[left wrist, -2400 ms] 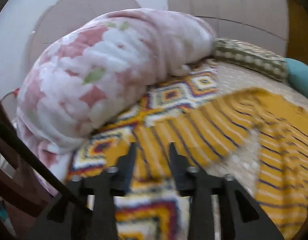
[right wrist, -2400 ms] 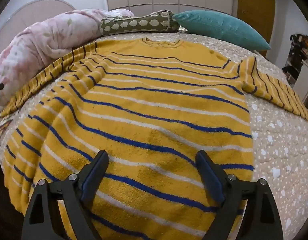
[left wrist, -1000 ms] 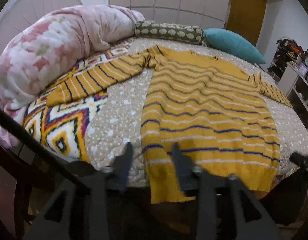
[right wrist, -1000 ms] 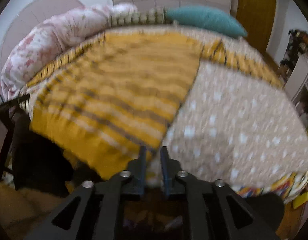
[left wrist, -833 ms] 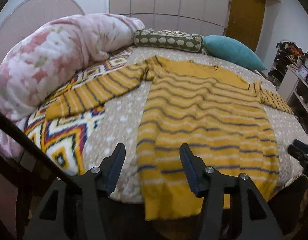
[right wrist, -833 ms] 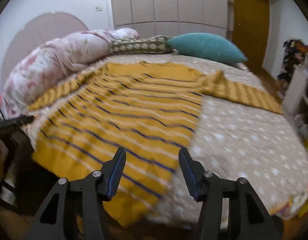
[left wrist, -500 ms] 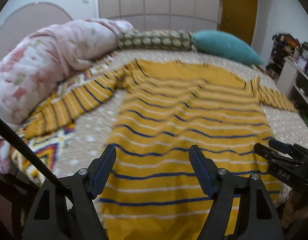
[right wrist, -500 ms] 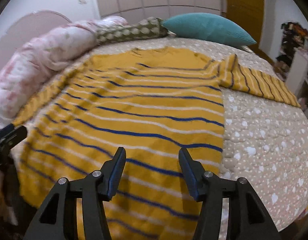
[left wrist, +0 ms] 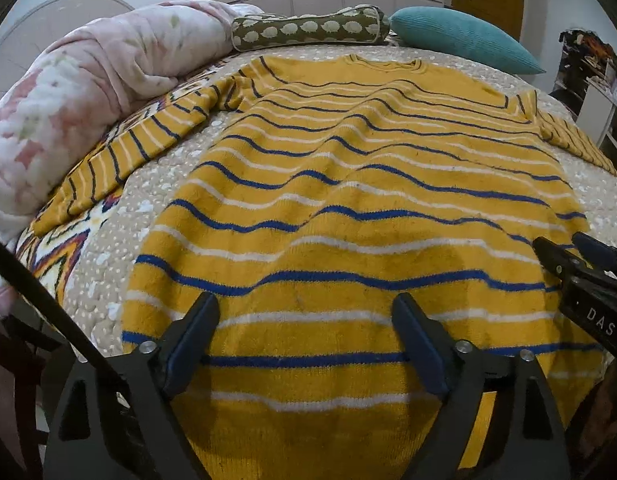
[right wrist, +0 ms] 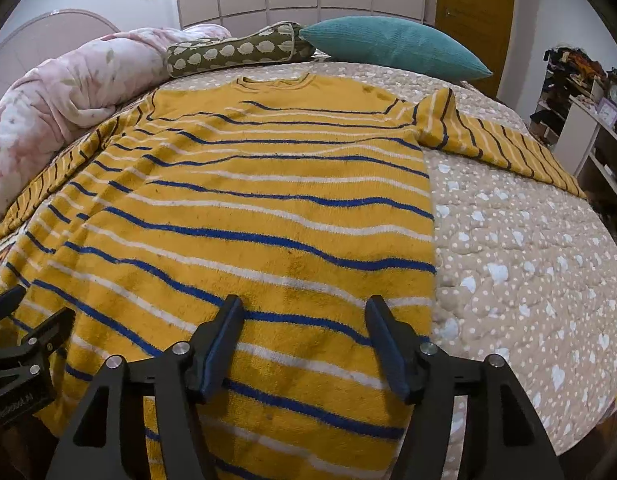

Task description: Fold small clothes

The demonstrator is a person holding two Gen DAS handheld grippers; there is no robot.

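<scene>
- Lying flat on the bed (right wrist: pixel 528 264), hem at the near edge: striped sweater (left wrist: pixel 360 216), unfolded.
- Left gripper (left wrist: pixel 304 332): jaws opening, nothing between; risk of pinching the bedcover along with the hem.
- Right gripper (right wrist: pixel 304 336): jaws opening, empty, near the right hem corner; uneven grabs would skew the fold.

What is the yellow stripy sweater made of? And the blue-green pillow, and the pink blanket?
The sweater looks like soft knitted yarn, probably wool or acrylic: the surface is fuzzy, matte, and the stripes have blurry edges. The teal pillow seems a ribbed fabric, maybe corduroy, because fine lines run across it. The pink blanket looks like plush fleece: puffy, with deep soft folds.
</scene>
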